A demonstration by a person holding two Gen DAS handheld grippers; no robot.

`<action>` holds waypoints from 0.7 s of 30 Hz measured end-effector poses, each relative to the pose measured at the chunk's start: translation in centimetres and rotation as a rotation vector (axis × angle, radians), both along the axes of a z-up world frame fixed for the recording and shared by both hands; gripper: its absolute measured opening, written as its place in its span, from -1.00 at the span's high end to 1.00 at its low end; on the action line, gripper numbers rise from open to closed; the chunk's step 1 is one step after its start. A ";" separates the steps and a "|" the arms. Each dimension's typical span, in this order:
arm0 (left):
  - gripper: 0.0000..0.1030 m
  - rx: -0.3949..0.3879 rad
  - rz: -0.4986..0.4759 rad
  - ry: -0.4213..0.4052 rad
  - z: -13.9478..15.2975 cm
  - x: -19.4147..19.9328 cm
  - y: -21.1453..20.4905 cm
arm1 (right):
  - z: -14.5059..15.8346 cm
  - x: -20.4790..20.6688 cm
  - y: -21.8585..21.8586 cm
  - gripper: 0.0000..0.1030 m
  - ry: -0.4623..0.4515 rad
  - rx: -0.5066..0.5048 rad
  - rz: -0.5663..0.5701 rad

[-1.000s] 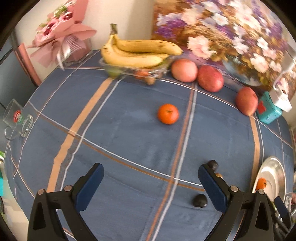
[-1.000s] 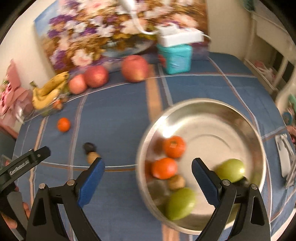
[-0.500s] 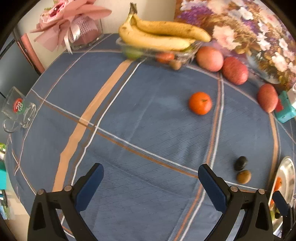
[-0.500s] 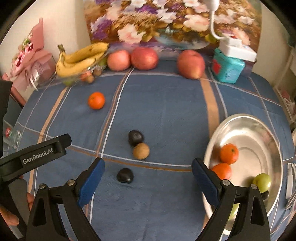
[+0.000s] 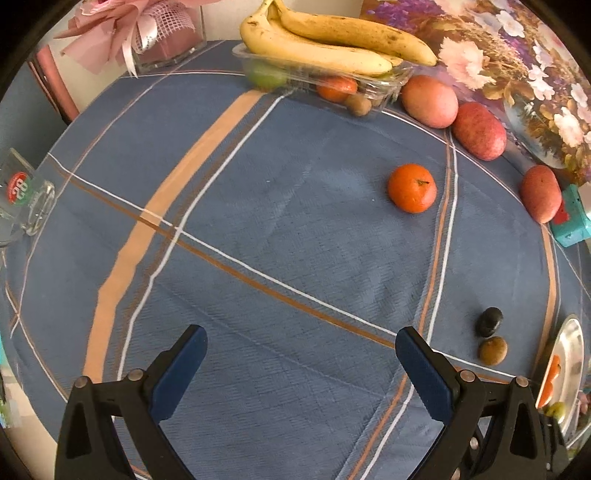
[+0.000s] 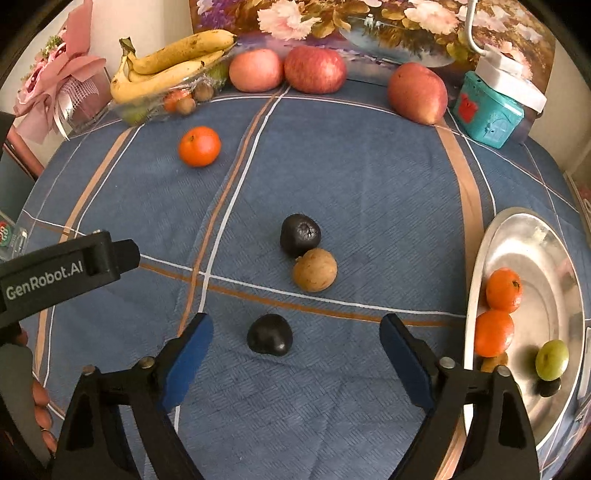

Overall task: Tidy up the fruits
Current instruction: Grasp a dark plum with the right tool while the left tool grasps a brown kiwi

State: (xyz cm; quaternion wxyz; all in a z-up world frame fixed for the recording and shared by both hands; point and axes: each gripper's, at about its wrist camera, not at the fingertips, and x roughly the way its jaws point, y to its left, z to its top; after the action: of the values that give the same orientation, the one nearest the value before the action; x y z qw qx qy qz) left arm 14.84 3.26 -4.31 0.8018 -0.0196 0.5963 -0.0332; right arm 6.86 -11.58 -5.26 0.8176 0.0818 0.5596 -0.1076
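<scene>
My right gripper point(image 6: 295, 332) is open and empty, low over the blue cloth, with a dark fruit point(image 6: 270, 335) lying between its fingertips. Beyond it lie another dark fruit point(image 6: 299, 235) and a brown fruit point(image 6: 314, 270), touching. A steel bowl point(image 6: 554, 236) at the right holds two oranges point(image 6: 503, 290), a green fruit point(image 6: 552, 359) and more. A loose orange point(image 6: 199, 146) lies far left. My left gripper point(image 5: 301, 345) is open and empty over bare cloth; the loose orange point(image 5: 412, 188) lies ahead to its right.
A clear tray with bananas point(image 5: 332, 40) and small fruits stands at the back, with three red apples point(image 6: 314, 69) along a flower painting. A teal box point(image 6: 487, 110) stands back right. A glass mug point(image 5: 22, 192) sits at the left table edge, a pink bouquet point(image 5: 122, 33) behind.
My right gripper swung left from over the bowl to the loose dark and brown fruits and closed in on the near one. My left gripper drew nearer the back of the table.
</scene>
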 end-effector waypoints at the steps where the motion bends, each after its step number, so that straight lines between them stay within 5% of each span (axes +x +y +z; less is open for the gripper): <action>1: -1.00 -0.008 0.000 0.004 -0.1 0.0 0.0 | -0.1 0.0 0.0 -0.48 0.005 0.002 0.000; 21: -1.00 -0.096 0.008 0.012 0.6 0.2 -0.4 | -0.6 0.1 0.3 0.42 0.023 0.091 0.008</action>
State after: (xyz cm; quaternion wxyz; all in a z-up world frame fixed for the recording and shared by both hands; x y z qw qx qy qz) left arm 15.03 2.86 -3.68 0.7966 -0.0606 0.5986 -0.0585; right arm 6.94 -11.28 -5.89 0.8071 0.1156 0.5735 -0.0798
